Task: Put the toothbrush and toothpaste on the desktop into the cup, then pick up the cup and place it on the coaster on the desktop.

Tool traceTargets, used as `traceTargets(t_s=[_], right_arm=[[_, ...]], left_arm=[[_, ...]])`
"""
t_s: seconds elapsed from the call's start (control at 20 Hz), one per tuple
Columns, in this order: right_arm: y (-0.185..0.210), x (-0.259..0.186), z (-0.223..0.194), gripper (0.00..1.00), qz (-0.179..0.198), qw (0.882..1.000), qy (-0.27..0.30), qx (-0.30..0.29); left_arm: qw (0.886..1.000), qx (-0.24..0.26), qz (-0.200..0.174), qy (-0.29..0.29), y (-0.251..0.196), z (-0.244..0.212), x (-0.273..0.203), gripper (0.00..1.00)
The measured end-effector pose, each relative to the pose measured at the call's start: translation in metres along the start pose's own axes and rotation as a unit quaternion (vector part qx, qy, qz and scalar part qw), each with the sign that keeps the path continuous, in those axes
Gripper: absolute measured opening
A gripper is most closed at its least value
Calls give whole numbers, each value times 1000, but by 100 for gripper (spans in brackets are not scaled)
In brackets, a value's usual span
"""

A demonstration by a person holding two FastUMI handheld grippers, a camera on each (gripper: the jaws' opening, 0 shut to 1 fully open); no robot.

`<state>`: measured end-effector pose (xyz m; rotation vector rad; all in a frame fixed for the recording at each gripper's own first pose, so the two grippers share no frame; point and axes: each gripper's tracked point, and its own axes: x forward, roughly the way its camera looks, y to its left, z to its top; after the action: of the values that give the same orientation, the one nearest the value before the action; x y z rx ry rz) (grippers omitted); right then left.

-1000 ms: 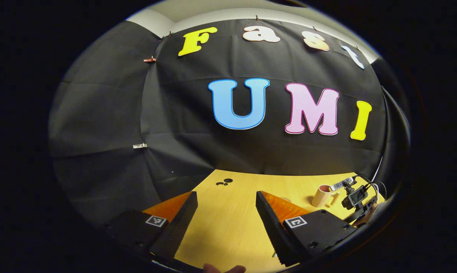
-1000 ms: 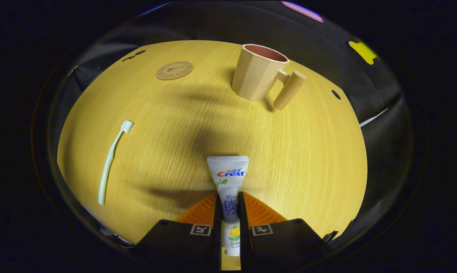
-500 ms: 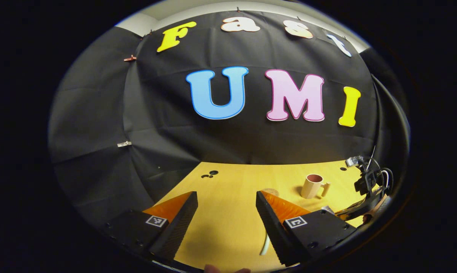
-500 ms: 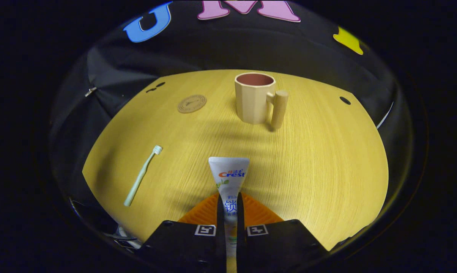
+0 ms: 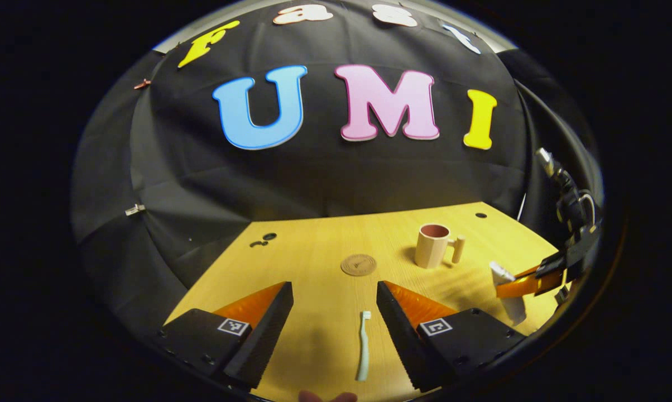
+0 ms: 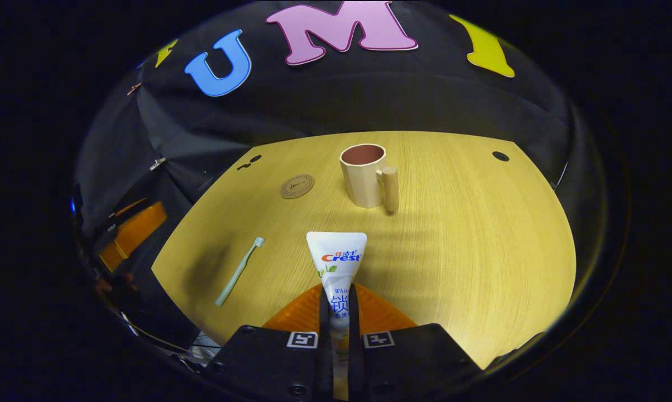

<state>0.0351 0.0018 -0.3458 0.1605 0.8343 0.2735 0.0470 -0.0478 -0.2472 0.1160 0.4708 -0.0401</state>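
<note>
My right gripper (image 6: pixel 336 293) is shut on a white toothpaste tube (image 6: pixel 336 259), held above the yellow desktop (image 6: pixel 453 251). That tube (image 5: pixel 506 290) and the right gripper (image 5: pixel 528 285) also appear at the right of the left gripper view. A beige cup (image 6: pixel 364 176) with a side handle stands upright farther on, and it is the cup (image 5: pixel 433 245) in the left gripper view. A pale green toothbrush (image 5: pixel 363 345) lies flat between the fingers of my open left gripper (image 5: pixel 335 296), below them. The same toothbrush (image 6: pixel 240 271) lies left of the tube. A round brown coaster (image 5: pixel 358 264) lies left of the cup.
The desktop has small dark holes near its far corners (image 5: pixel 263 239) (image 6: pixel 500 156). Black cloth walls the booth behind and to the left. The left gripper (image 6: pixel 132 234) and the hand holding it sit beyond the desktop's left edge in the right gripper view.
My right gripper has lifted and drawn back with the toothpaste, so the cup looks farther. The left gripper has swung right and tipped down, bringing the toothbrush between its fingers.
</note>
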Motion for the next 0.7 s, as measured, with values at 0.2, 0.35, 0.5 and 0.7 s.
traceTargets(t_s=[0.2, 0.35, 0.5, 0.7], right_arm=[[-13, -20, 0, 14, 10, 1000, -8, 1], [-22, -24, 0, 14, 12, 1000, -10, 3], [-33, -25, -2, 14, 15, 1000, -8, 11], [-45, -24, -5, 14, 13, 1000, -6, 21]], left_arm=[[997, -2, 1, 76, -11, -66, 38, 96], [993, -13, -6, 116, -19, -97, 53, 96], [988, -17, -11, 153, -24, -121, 65, 96], [984, 2, -12, 176, -25, -137, 72, 96]])
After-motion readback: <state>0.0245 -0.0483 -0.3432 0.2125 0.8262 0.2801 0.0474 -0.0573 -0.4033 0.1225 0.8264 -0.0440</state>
